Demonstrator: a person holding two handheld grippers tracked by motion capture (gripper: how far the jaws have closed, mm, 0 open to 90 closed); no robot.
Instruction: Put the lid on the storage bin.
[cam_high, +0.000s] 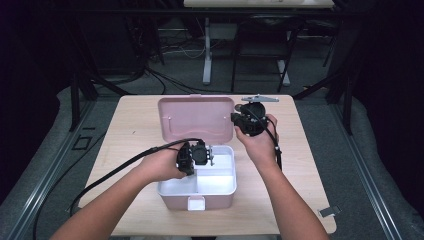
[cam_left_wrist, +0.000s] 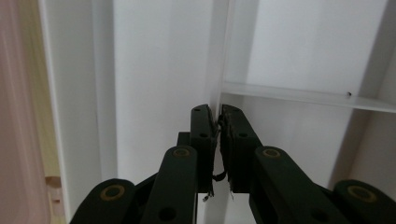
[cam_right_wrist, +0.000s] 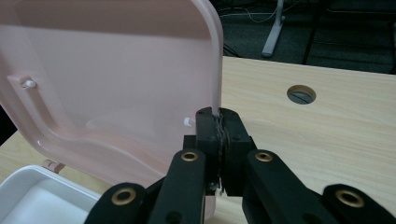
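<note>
I have the pink box (cam_high: 196, 187) sitting near the middle of the table (cam_high: 300, 165), its lid (cam_right_wrist: 116, 84) standing open at the far side. My right gripper (cam_right_wrist: 218, 122) is pinched tight on the lid's right edge. My left gripper (cam_left_wrist: 217, 122) is clamped on the white divider wall (cam_left_wrist: 215, 56) inside the box's white tray (cam_high: 220, 182).

The pink box (cam_high: 196, 185) sat on the table's near middle with its lid (cam_high: 196, 118) standing open at the rear. A white tray (cam_high: 220, 172) with dividers sat inside.
</note>
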